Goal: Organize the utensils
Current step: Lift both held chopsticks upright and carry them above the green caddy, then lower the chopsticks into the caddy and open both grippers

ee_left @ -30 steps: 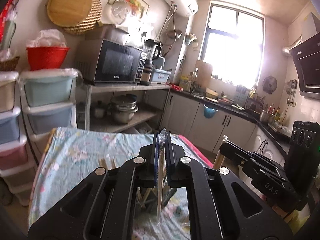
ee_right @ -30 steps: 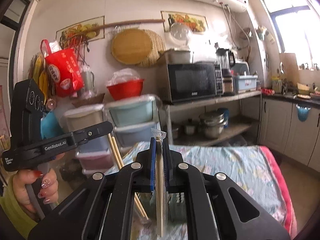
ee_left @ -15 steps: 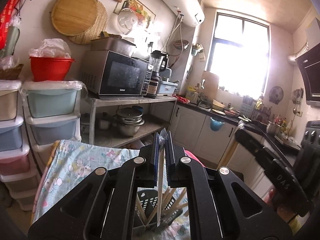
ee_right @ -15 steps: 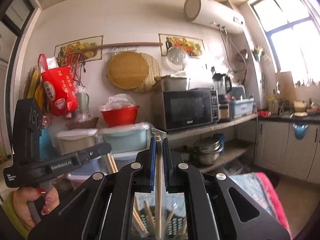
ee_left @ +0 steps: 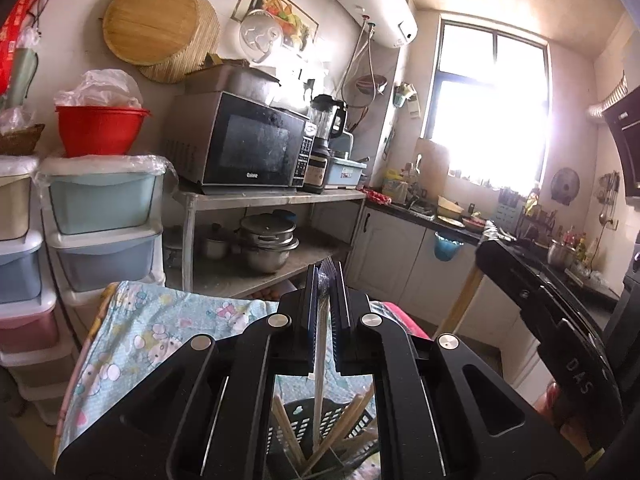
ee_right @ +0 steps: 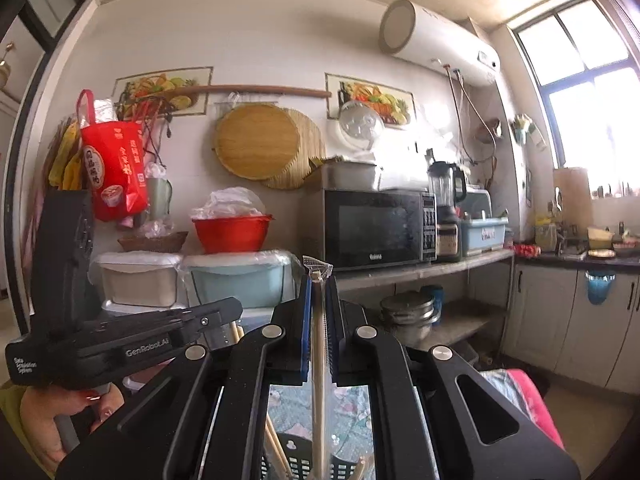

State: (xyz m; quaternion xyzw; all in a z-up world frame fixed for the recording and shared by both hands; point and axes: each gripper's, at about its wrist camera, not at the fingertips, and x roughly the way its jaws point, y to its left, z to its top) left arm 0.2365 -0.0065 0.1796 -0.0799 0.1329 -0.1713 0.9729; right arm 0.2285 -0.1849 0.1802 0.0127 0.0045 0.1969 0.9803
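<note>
My left gripper (ee_left: pixel 323 280) is shut on a pair of chopsticks in a clear wrapper (ee_left: pixel 320 392), held upright with the lower end over a black slotted utensil basket (ee_left: pixel 320 436) that holds several wooden chopsticks. My right gripper (ee_right: pixel 319 284) is shut on another wrapped pair of chopsticks (ee_right: pixel 319 380), also upright above the same basket (ee_right: pixel 296 460). The right gripper shows at the right in the left wrist view (ee_left: pixel 560 344); the left gripper shows at the left in the right wrist view (ee_right: pixel 120 344).
The basket stands on a table with a light blue cartoon cloth (ee_left: pixel 132 344). Stacked plastic drawers (ee_left: pixel 104 232) with a red bowl (ee_left: pixel 102 130) stand behind it. A metal shelf carries a microwave (ee_left: pixel 248 148) and pots (ee_left: pixel 268 244). Kitchen counter runs at right (ee_left: pixel 440 220).
Both grippers have tilted upward and come in over the basket; the table cloth has dropped lower in view and the chopsticks now hang over the basket's compartments.
</note>
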